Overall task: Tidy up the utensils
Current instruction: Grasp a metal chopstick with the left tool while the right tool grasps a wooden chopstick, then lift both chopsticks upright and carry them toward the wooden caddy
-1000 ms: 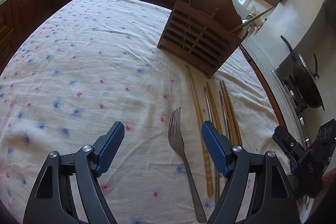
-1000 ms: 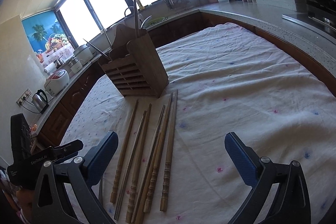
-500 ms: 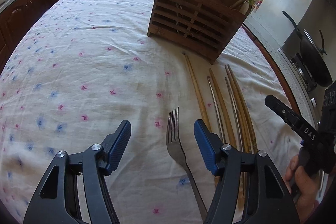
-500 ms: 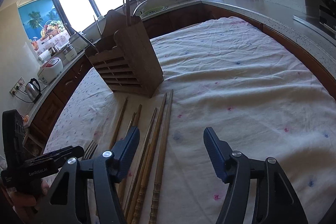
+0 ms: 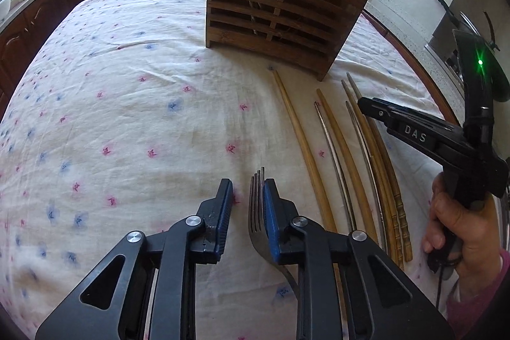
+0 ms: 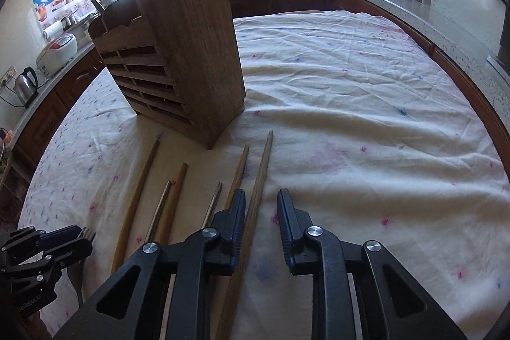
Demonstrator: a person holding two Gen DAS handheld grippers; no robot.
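Note:
A metal fork (image 5: 256,206) lies on the flowered cloth (image 5: 127,117). My left gripper (image 5: 247,199) is low over it, jaws narrowed but still apart, with the tines between the blue pads against the right one. Several wooden and metal chopsticks (image 5: 350,168) lie side by side to the right. My right gripper (image 6: 260,212) is low over the rightmost wooden chopstick (image 6: 255,203), jaws narrowed and apart, the stick by the left pad. The slatted wooden utensil holder (image 5: 280,8) stands behind, holding some utensils; it also shows in the right wrist view (image 6: 178,59).
The right hand-held gripper body (image 5: 446,145) shows at the right of the left view, the left one (image 6: 41,254) at the lower left of the right view. Kitchen counters (image 6: 398,2), a kettle (image 6: 25,85) and a pan (image 5: 462,31) ring the table.
Both grippers moved forward and down toward the table and narrowed their jaws. The left now straddles the fork's tines; the right now straddles the rightmost chopstick.

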